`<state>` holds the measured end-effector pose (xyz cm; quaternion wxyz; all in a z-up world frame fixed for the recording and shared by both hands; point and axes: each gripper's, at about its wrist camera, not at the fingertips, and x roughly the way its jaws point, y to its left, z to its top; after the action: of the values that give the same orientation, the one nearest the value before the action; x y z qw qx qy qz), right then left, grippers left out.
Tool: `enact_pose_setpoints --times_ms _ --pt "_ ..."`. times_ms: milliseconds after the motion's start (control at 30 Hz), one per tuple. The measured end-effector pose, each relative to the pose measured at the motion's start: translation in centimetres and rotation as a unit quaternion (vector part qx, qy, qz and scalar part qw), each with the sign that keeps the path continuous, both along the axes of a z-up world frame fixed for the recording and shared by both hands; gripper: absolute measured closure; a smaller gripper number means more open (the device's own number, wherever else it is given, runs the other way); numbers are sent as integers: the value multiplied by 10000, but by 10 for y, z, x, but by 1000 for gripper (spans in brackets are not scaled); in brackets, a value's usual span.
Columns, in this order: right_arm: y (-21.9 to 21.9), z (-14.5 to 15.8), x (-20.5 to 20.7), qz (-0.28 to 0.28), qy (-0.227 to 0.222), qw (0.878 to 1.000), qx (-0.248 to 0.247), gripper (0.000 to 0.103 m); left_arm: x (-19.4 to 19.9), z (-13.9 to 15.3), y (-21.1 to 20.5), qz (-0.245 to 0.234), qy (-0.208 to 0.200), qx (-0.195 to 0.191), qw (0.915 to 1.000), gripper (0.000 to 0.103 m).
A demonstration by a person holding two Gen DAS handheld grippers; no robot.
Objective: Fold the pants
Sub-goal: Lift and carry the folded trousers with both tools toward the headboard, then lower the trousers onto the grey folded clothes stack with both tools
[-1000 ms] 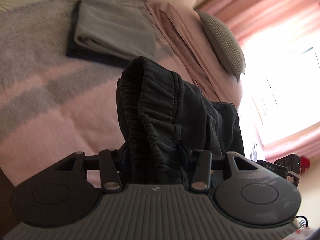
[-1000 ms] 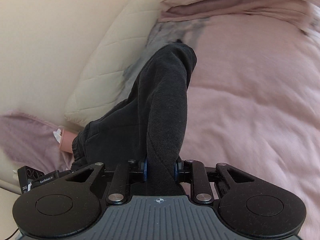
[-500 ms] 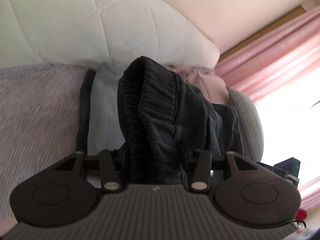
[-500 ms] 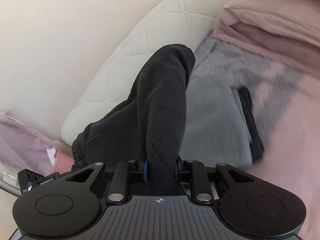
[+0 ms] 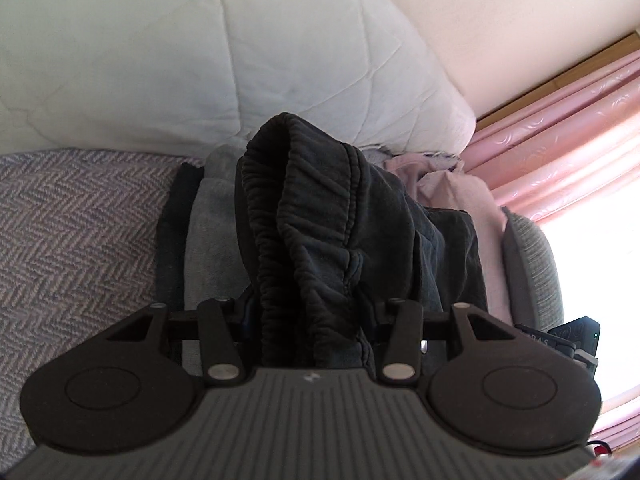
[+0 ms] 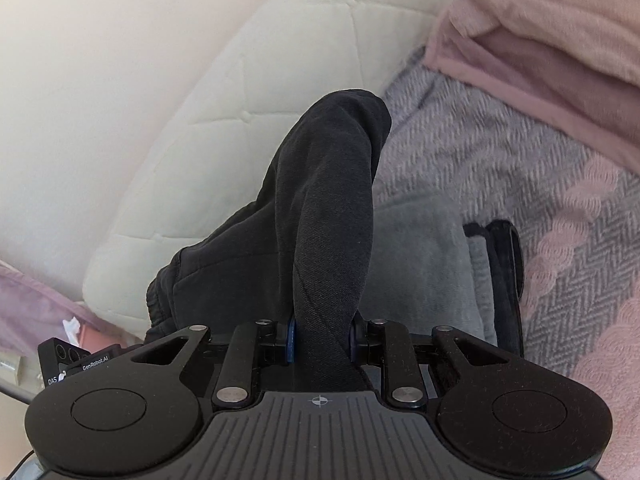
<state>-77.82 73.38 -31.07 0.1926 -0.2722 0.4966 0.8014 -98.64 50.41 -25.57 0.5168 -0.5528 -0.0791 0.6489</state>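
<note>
**Bedroom, pants held over the bed**

Bed [image 5: 72, 232] with a herringbone blanket underneath. Left hand-held gripper [image 5: 308, 312] is clamped on the bunched elastic waistband of the dark pants [image 5: 320, 216]; right hand-held gripper [image 6: 322, 340] pinches a narrower fold of them. Just past both sits a folded grey stack [image 6: 424, 264], then the white quilted headboard [image 5: 160, 48].

Pants [image 5: 320, 232] above folded stack [image 5: 208, 232]

Black gripper [image 6: 320, 340], ribbed grey base, silver screws, blue pads.
</note>
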Motion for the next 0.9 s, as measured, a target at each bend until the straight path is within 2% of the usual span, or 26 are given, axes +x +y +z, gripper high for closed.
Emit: enact_pose_setpoints --times_ms 167,200,233,300,400,467,500,567,600,667,700,733,833,900 --pt "0 -25 0 7 -219 9997 -134 82 -2 -27 0 -39 -70 -154 9998 60" --pt "-1 -30 -4 -1 -440 9990 -22 79 -1 -35 0 -40 -90 -202 9997 59" --pt "-3 -32 -6 -38 -605 9981 112 70 0 -43 0 -34 -70 -259 9996 54" --pt "-10 -29 -8 -211 -757 9965 285 61 -2 -51 0 3 -12 -354 9994 48" --pt "-21 -11 -4 -387 -1066 9905 776 54 -5 -42 -6 69 117 -434 9990 44" --pt "-28 5 0 -452 -1337 9816 1286 53 -5 -28 -15 19 450 -510 9977 41" --pt "-33 13 2 -508 -1436 9760 1559 53 -3 -19 -18 62 677 -579 9960 43" --pt "-35 27 2 -589 -1493 9675 1954 53 0 3 -21 190 1171 -713 9904 53" --pt "-37 34 0 -557 -1462 9634 2178 53 4 14 -19 246 1445 -733 9865 64" --pt "-42 44 -13 -432 -1439 9531 2626 55 16 36 -9 267 2102 -767 9743 72" --pt "-45 46 -24 -308 -1521 9442 2905 58 24 45 -1 185 2404 -711 9679 81" --pt "-47 45 -36 -170 -1626 9362 3113 64 33 51 7 82 2622 -644 9628 86" --pt "-50 35 -70 90 -1817 9168 3554 74 52 51 35 -268 3069 -637 9492 86" --pt "-47 23 -86 170 -1940 9073 3726 78 55 37 55 -344 3171 -865 9438 86"
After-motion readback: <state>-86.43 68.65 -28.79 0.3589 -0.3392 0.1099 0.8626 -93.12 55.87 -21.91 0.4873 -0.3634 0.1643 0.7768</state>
